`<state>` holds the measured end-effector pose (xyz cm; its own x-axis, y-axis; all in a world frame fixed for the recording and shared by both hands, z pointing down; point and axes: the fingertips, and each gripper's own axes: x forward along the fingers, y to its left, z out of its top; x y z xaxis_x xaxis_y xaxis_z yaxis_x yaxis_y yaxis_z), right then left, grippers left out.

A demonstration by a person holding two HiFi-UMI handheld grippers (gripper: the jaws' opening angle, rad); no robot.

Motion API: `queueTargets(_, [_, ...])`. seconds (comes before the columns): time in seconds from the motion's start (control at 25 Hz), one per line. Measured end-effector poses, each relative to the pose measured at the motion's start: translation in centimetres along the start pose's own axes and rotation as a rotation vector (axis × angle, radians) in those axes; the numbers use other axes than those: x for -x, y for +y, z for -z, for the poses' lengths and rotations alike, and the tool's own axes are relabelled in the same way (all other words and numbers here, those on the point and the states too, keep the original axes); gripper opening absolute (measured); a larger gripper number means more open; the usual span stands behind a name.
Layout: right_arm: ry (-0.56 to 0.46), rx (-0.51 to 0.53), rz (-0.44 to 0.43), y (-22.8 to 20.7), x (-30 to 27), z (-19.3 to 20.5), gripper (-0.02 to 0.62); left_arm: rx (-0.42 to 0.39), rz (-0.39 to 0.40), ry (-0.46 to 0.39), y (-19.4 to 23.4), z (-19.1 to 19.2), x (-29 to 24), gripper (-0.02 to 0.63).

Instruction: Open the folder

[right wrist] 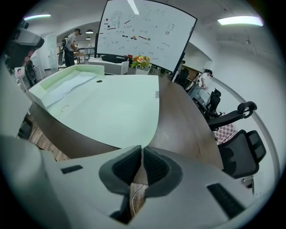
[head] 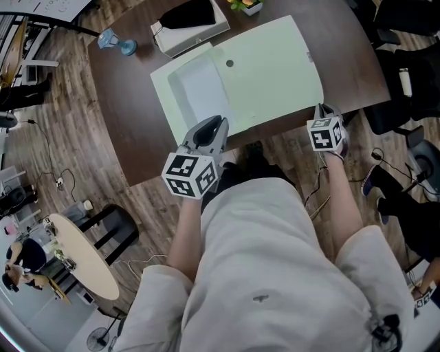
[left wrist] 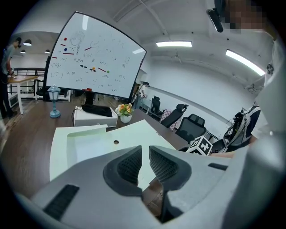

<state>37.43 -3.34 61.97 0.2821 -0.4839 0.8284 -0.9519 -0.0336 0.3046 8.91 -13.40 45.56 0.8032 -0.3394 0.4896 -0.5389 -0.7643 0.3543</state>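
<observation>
A pale green folder [head: 268,69] lies spread flat on the dark brown table [head: 124,117], with white sheets [head: 199,86] in its left half and a small dark dot near the fold. My left gripper [head: 212,127] rests at the folder's near edge, just left of the fold. In the left gripper view the folder [left wrist: 89,143] lies beyond the left gripper [left wrist: 144,157], whose jaws are almost together with only a thin slit and nothing in it. My right gripper [head: 322,110] hangs at the folder's near right corner by the table edge. In the right gripper view the right gripper [right wrist: 142,163] is shut and empty, pointing steeply down past the folder [right wrist: 107,107].
At the table's far side stand a white box with a black item on top [head: 189,27], a small blue lamp figure [head: 118,43] and a flower pot [head: 247,5]. Black office chairs [head: 405,75] crowd the right side. A whiteboard [left wrist: 94,58] stands behind the table.
</observation>
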Motion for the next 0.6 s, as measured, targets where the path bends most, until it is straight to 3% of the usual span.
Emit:
queueTargets(0.24, [0.012, 0.003, -0.007, -0.1, -0.3, 0.1, 0.026, 0.015, -0.005, -0.012, 0.1, -0.1, 0.1, 0.054])
queueTargets(0.6, [-0.097, -0.083, -0.008, -1.2, 1.7, -1.2, 0.068, 0.030, -0.008, -0.038, 0.0, 0.1, 1.0, 0.054])
